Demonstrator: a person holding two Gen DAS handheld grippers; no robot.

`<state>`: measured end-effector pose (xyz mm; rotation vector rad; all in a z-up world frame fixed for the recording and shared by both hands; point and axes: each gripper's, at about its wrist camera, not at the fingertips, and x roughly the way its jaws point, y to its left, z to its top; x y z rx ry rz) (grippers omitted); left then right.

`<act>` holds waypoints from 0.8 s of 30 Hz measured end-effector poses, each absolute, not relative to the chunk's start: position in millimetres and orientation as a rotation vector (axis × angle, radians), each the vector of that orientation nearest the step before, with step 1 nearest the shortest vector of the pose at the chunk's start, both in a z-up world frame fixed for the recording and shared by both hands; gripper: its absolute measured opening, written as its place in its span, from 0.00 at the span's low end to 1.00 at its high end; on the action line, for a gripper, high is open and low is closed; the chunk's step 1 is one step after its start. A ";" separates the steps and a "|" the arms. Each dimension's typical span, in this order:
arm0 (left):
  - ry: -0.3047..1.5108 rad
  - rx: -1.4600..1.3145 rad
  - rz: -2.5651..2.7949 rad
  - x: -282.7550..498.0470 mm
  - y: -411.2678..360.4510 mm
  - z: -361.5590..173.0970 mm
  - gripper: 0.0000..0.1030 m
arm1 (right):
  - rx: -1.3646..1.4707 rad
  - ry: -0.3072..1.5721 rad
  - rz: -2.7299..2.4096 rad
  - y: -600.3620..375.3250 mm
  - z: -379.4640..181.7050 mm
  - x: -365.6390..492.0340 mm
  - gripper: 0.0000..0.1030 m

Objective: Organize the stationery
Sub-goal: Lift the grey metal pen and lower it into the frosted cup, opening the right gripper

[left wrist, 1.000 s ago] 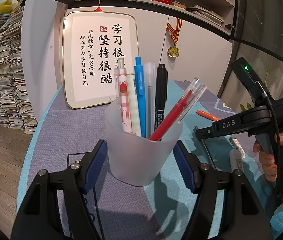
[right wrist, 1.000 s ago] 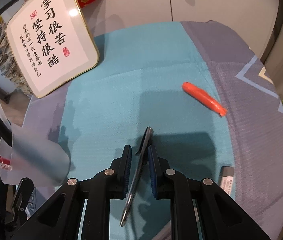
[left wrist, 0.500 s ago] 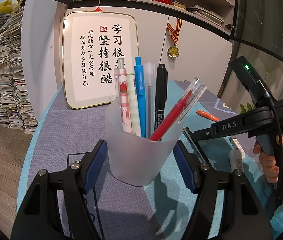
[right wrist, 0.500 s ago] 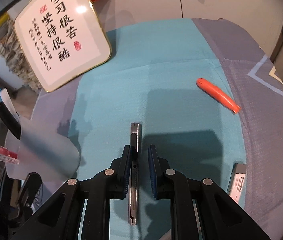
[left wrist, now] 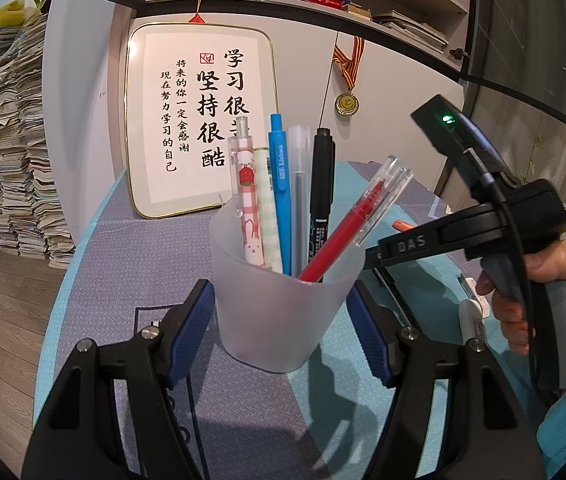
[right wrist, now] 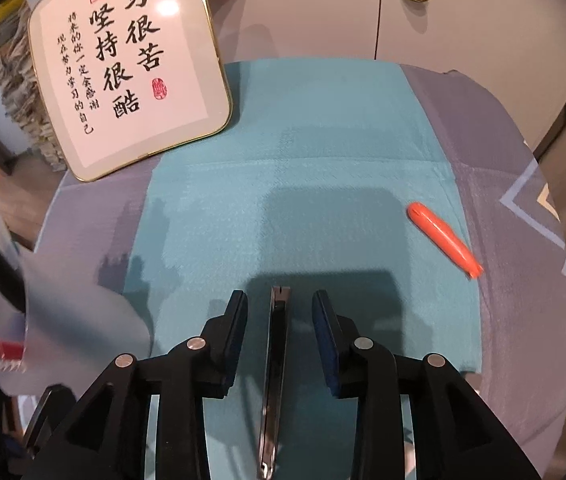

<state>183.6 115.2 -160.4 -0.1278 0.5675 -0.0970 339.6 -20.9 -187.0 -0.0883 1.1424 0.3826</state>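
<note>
The left gripper (left wrist: 283, 332) clamps the frosted pen cup (left wrist: 285, 300), steadying it for loading. Just right of the cup, the right gripper (right wrist: 279, 330) has just been opening; the slim metal tool (right wrist: 275, 364) lies loose between its jaws.

Frosted matt plastic cup (left wrist: 283, 300); glossy plastic pens (left wrist: 279, 196); woven matt tablecloth (right wrist: 323, 152); shiny metal utility knife (right wrist: 274, 376); smooth orange plastic pen (right wrist: 443, 240); glossy framed sign (right wrist: 131, 64); grained wooden floor (left wrist: 3, 300).
</note>
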 end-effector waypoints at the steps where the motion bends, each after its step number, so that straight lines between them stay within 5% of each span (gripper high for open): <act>1: 0.568 -0.128 -0.097 183.7 115.3 -160.5 0.65 | -0.092 1.147 0.384 -18.9 -189.1 340.9 0.32; 3: 0.568 -0.128 -0.097 183.7 115.4 -160.5 0.65 | -0.099 1.163 0.385 -14.4 -194.7 342.9 0.31; 5: 0.567 -0.128 -0.097 183.7 115.3 -160.5 0.65 | -0.124 1.142 0.374 -12.4 -194.2 342.6 0.12; 24: 0.569 -0.131 -0.097 183.6 115.2 -159.9 0.65 | -0.028 0.728 0.527 -45.5 -45.2 245.7 0.12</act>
